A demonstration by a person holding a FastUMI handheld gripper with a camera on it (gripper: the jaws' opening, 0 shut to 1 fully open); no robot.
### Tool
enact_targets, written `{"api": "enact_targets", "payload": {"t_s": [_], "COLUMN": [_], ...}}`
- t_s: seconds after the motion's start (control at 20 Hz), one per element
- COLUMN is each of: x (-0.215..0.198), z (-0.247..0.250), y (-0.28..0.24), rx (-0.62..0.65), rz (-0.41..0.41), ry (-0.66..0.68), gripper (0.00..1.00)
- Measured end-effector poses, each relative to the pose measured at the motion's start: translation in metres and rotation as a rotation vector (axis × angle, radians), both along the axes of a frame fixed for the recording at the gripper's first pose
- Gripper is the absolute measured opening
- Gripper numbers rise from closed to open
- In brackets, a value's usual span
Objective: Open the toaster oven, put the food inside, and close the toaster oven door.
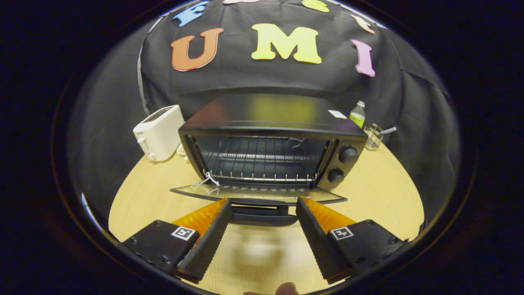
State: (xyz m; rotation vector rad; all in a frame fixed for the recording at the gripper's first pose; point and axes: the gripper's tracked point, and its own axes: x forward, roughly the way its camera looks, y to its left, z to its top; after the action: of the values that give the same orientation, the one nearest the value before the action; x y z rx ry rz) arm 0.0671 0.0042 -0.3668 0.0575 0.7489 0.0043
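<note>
**One door down, food not yet in hand**

Two small appliances sit on the wooden table. Leftmost is a white toaster, just beside the toaster oven, whose glass door lies folded flat toward the gripper. The wire rack inside is bare. The door handle sits between the spread fingertips; the fingers are released and grasp nothing. The door looks rigid, hinged and smooth, so the stiff handle bar is probably the place to grip. Right of the oven stand a bottle and a wire holder.
</note>
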Motion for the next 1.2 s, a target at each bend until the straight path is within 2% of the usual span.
{"api": "enact_targets", "payload": {"t_s": [0.3, 0.5, 0.65, 0.8, 1.0, 1.1, 1.2], "x": [-0.036, -0.057, -0.076, -0.105, -0.128, -0.138, -0.146], "z": [-0.033, -0.005, 0.023, 0.042, 0.050, 0.045, 0.034], "y": [0.002, 0.000, 0.009, 0.041, 0.085, 0.112, 0.129], "rx": [0.081, 0.076, 0.118, 0.230, 0.414, 0.498, 0.579], "rz": [0.023, 0.067, 0.115, 0.204, 0.252, 0.298, 0.307], "ry": [0.103, 0.081, 0.079, 0.137, 0.244, 0.319, 0.416], "gripper": [1.00, 1.00, 1.00, 1.00, 1.00, 1.00, 1.00]}}
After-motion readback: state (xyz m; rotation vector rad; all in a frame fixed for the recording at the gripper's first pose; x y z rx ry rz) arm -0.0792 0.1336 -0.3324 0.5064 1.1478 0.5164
